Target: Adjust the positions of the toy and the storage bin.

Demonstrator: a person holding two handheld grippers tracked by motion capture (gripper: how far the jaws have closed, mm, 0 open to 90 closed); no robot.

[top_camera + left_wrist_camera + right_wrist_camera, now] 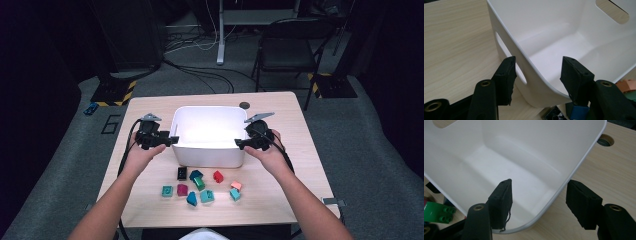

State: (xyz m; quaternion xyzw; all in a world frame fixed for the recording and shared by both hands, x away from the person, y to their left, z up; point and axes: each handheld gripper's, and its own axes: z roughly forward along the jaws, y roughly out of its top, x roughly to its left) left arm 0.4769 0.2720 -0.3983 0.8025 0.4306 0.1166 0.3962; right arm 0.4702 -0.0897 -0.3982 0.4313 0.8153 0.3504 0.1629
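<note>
Blocks (200, 187) sit closest to you, scattered loose on the table (280, 200) just in front of the white bin (209, 159). Your left gripper (172, 141) straddles the bin's left wall w/ jaws apart, one pad in, one out, not pinching yet. Right gripper (239, 144) does the same on the right wall, also apart. Looks like you're setting up a two-sided grab, prob to shift the bin, which sits mid-table.
</note>
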